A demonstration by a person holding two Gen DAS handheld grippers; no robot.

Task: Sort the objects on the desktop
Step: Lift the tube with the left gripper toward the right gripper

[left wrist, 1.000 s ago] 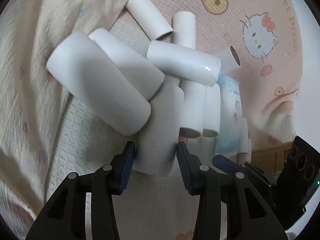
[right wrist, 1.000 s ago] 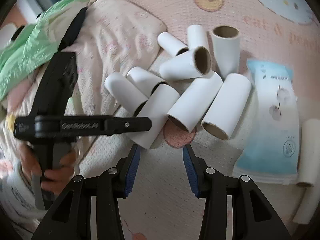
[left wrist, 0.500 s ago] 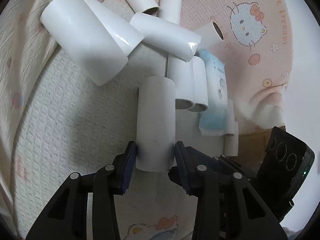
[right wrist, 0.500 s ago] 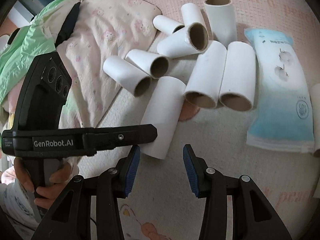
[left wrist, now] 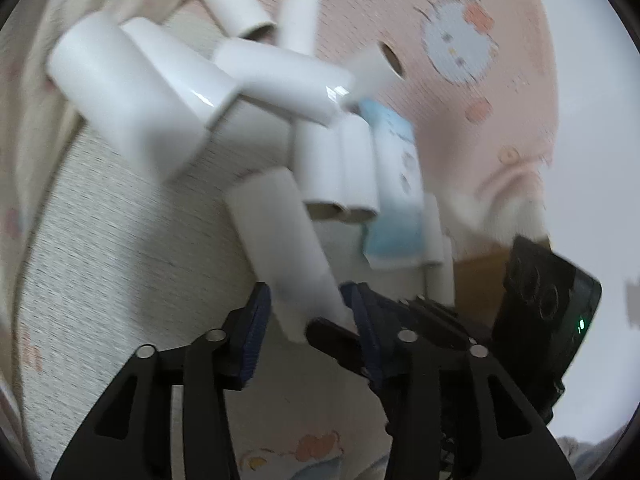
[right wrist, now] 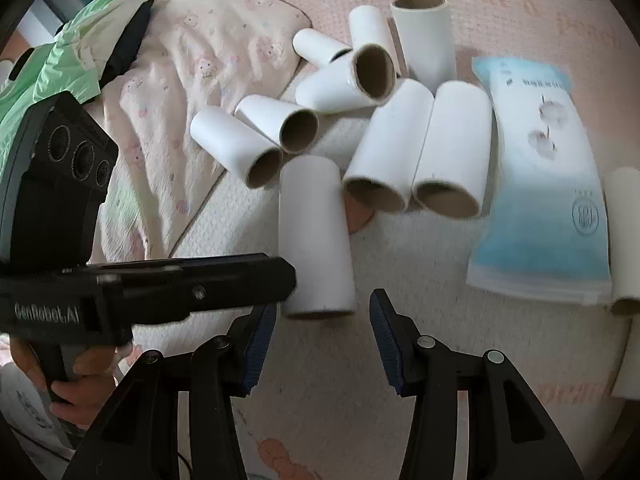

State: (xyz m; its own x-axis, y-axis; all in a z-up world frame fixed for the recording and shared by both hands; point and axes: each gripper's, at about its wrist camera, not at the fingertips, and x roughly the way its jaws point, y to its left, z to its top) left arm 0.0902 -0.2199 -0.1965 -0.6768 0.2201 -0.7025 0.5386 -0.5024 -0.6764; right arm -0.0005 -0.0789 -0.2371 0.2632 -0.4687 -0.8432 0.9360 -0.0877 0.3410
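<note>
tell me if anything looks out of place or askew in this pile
One white cardboard tube lies apart from the jumbled pile, its near end between the left hand-held gripper fingers. Another tube rests tilted on top of its neighbours.

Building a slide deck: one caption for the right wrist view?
Open right gripper faces a white tube gripped by the left gripper.

Left gripper (left wrist: 306, 312): blue pads either side of a tilted white cardboard tube (left wrist: 282, 240), picture blurred; pile of white tubes (left wrist: 192, 76) beyond on cream quilted mat (left wrist: 112, 240); pale blue packet (left wrist: 396, 184) to their right; right gripper (left wrist: 404, 312) close alongside; pink cartoon-cat blanket (left wrist: 460, 44) behind.
</note>
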